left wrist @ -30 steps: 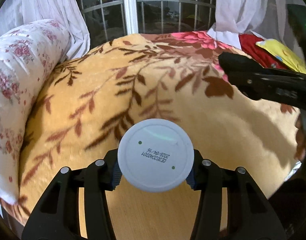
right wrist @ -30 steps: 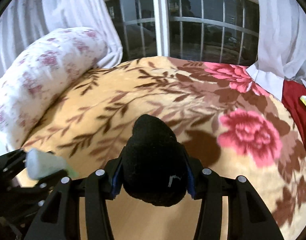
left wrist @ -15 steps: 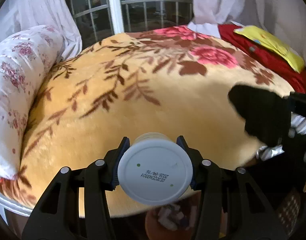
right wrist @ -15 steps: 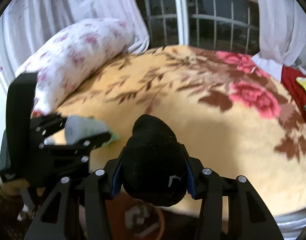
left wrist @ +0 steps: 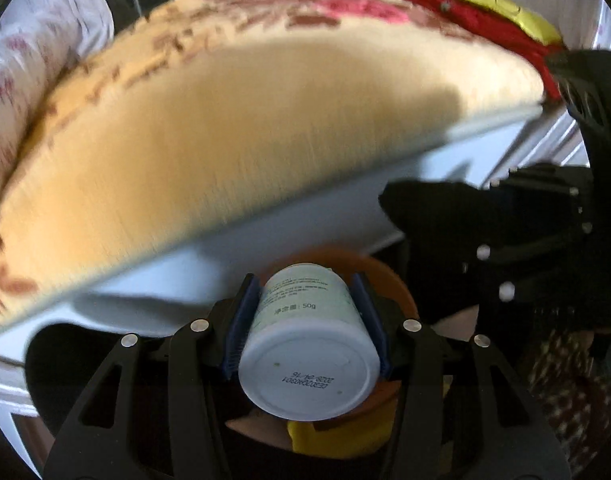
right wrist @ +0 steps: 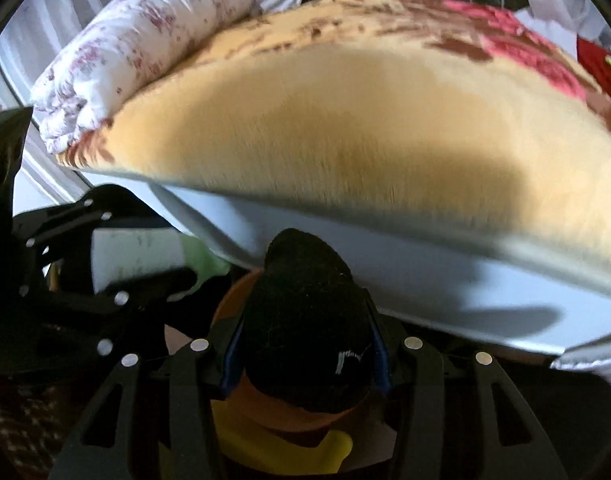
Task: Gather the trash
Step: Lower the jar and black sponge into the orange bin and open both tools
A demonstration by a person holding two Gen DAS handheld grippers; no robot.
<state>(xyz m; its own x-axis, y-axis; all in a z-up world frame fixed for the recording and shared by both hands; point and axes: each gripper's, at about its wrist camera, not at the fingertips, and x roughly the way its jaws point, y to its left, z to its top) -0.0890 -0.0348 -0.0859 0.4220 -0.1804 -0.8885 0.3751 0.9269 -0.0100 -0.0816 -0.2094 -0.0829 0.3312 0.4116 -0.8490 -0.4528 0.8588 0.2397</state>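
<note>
Bedside now: beyond my fingers rises the bed (left wrist: 265,128), its yellow blanket with brown leaves and pink flowers blurred, a pale blue sheet edge running along its side. Up at the far left of it lies a white floral pillow (right wrist: 145,36), and past that a barred window, dark outside. On the far right corner of the bed sit a red cloth (left wrist: 465,12) and a yellow one on top of it.

My left gripper (left wrist: 305,320) is clamped on a white jar (left wrist: 309,348): the blue pads press its sides, its flat bottom faces me with a printed date code, and its pale green label points away and down. Directly beneath and beyond that jar is an orange bin (left wrist: 389,280), round-rimmed, with something yellow (left wrist: 337,440) lying inside it under my fingers.

My right gripper (right wrist: 305,344) grips a black sock (right wrist: 301,320), bunched between the pads, its rounded end sticking out ahead of the fingers and a small white mark near the base. It also hangs over the orange bin, whose rim shows just left of the fingers, the yellow item below.

From the left view, the right gripper with the dark sock sits just to the right of my fingers. From the right view, the left gripper and its white jar sit just left of them. Both close together above the bin, beside the bed.
</note>
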